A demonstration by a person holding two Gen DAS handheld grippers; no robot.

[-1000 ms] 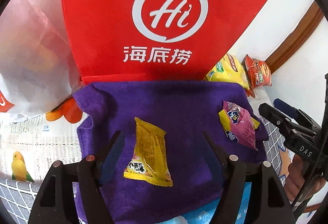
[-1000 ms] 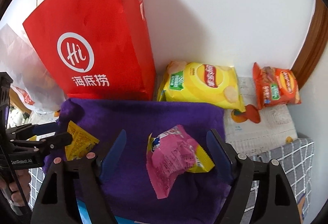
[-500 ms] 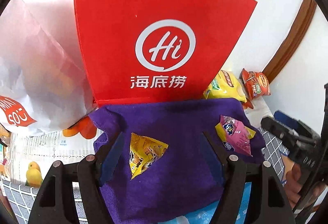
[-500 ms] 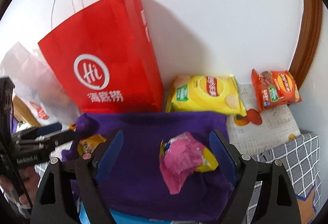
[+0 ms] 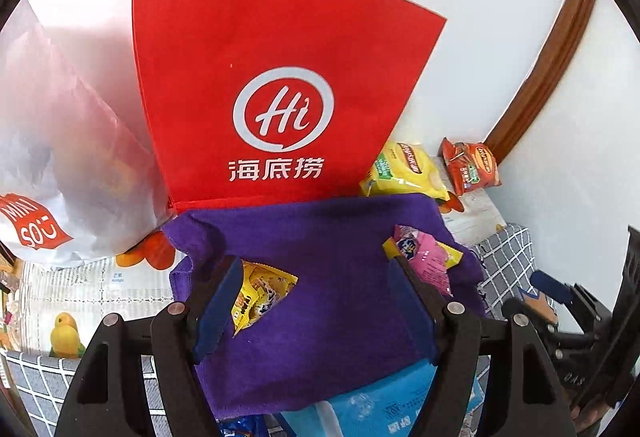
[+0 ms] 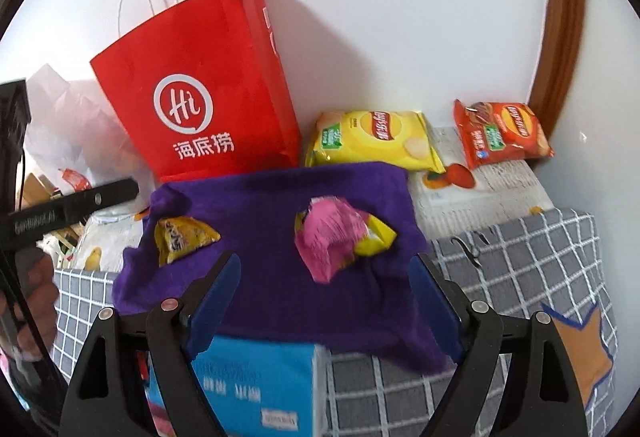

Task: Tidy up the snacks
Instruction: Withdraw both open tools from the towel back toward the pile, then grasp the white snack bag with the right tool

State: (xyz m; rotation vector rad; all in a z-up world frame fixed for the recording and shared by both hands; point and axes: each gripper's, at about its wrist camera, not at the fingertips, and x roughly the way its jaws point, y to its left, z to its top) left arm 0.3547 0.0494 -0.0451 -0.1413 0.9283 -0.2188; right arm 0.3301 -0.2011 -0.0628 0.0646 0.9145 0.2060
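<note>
Here, in the left wrist view, the left gripper stands spread and empty over a purple cloth bearing a crumpled yellow snack packet and a pink-and-yellow snack packet. In the right wrist view, the right gripper is spread and empty too; both packets lie apart on the cloth.

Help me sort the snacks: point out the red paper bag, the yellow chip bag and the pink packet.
red paper bag (image 6: 224,77), right wrist view, front panel.
yellow chip bag (image 6: 376,139), right wrist view, front.
pink packet (image 6: 328,241), right wrist view, crumpled middle.

"Hi 海底捞" on red paper bag, apparently "MINISO" on white bag
</note>
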